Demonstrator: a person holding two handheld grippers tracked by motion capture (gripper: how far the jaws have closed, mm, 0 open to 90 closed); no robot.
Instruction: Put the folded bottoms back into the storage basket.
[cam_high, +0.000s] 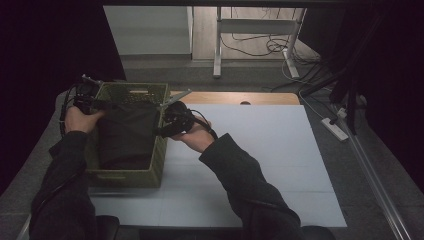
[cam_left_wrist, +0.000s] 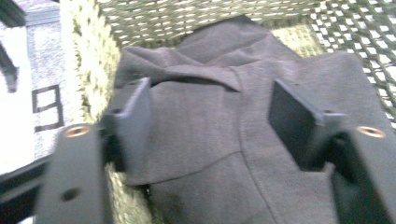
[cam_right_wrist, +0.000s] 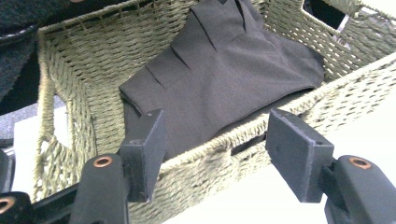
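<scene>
Dark grey cloth (cam_high: 127, 132), a folded garment as far as I can judge, already lies inside the woven green basket (cam_high: 159, 159) at the left side of the table (cam_high: 260, 150). Getting it into the basket looks done; what seems left is letting go, perhaps tidying the folds, and drawing both hands back.

From the high view the cloth fills most of the basket's floor, with its long axis running from the near wall toward the far wall, in line with the basket's own longer side. In the right gripper view the cloth (cam_right_wrist: 224, 70) narrows into a few pleated folds toward the far corner, so that end points away from the person, while the broader end sits against the near wall. One edge rides up along the basket rim (cam_right_wrist: 261, 121) on the right side.

Left gripper (cam_left_wrist: 210, 121) hangs over the cloth (cam_left_wrist: 205, 140) with its jaws spread wide, cloth between and under them but not pinched. Right gripper (cam_right_wrist: 217, 140) sits just outside the basket wall, its jaws also spread, straddling the rim without closing on it. In the high view the left gripper (cam_high: 89, 99) is at the basket's far left corner and the right gripper (cam_high: 175, 120) at its right wall; whether either touches the cloth there is hard to tell in the dim light.
</scene>
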